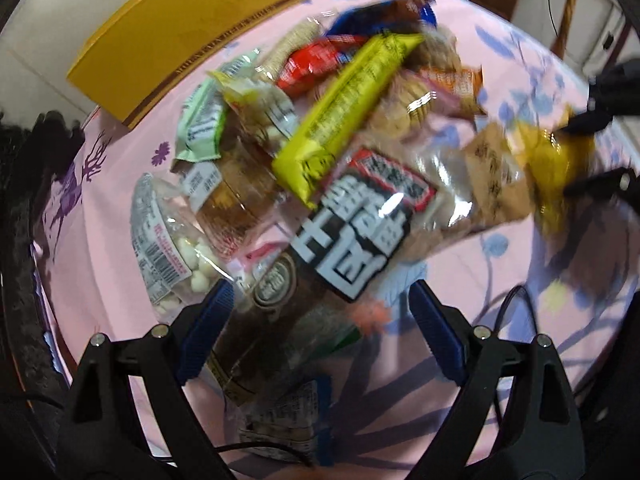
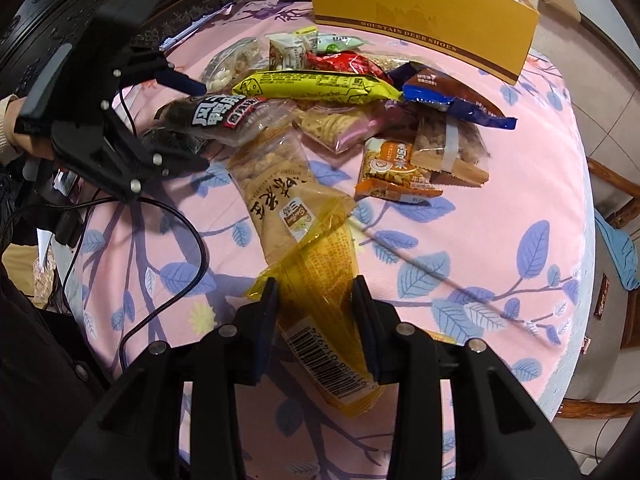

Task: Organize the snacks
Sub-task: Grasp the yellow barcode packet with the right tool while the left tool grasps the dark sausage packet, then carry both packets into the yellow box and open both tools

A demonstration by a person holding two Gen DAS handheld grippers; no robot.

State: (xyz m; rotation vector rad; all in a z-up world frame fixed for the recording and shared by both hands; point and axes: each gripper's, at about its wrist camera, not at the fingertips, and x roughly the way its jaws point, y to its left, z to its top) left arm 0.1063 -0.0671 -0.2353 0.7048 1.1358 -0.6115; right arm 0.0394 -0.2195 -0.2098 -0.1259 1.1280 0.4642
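A heap of snack packets lies on the pink flowered tablecloth (image 2: 480, 208). My left gripper (image 1: 320, 308) is open, its fingers on either side of a dark packet with white characters (image 1: 348, 236); it also shows in the right wrist view (image 2: 188, 120), where the dark packet (image 2: 212, 114) sits at its fingertips. My right gripper (image 2: 316, 304) stands around a yellow see-through packet with a barcode (image 2: 324, 288), fingers close to its sides; it also shows in the left wrist view (image 1: 588, 152). A long yellow-green packet (image 2: 316, 84) lies on top of the heap.
A yellow shoe-box lid (image 2: 420, 16) stands at the table's far side. A tan packet (image 2: 276, 200), an orange packet (image 2: 392, 172) and a blue-brown packet (image 2: 448, 96) lie near. A black cable (image 2: 180, 240) trails at the left. Wooden chairs (image 2: 616, 192) stand to the right.
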